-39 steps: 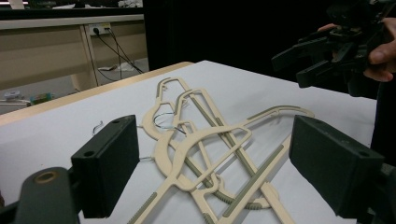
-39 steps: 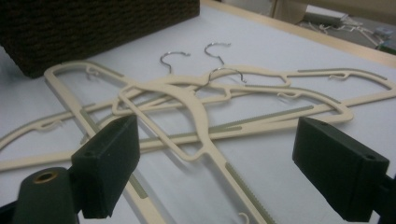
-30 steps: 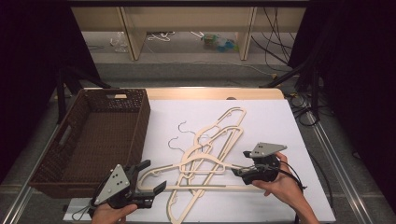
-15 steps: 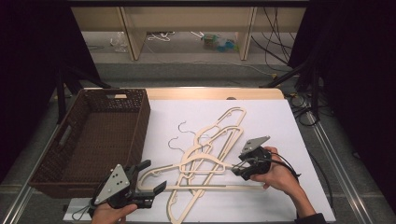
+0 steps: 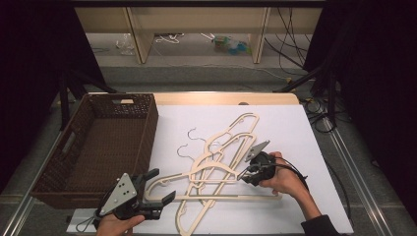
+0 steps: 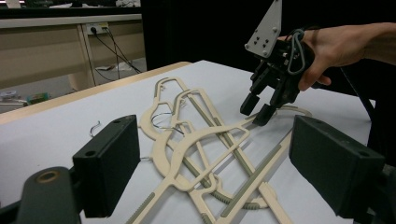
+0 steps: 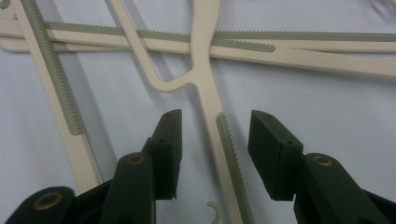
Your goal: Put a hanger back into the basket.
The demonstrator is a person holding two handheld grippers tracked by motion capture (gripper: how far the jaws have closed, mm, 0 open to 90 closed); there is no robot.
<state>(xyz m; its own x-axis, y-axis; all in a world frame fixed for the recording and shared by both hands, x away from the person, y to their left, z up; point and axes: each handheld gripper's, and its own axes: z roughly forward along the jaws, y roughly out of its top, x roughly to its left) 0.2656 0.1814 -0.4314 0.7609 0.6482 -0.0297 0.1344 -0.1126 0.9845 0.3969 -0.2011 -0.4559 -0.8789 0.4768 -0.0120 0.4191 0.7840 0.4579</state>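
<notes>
Cream plastic hanger arm [image 7: 218,112] flat on the white counter [image 5: 295,132], running lengthwise straight between the parted jaws of the right tool [image 5: 247,173], nearer than the left tool [image 5: 160,191], also open and empty.

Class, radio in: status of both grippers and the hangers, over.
Right gripper open, jaws astride one hanger arm, not closed. Left gripper open, empty, near table's front edge. Hanger pile tangled, overlapping; basket beside it.
</notes>
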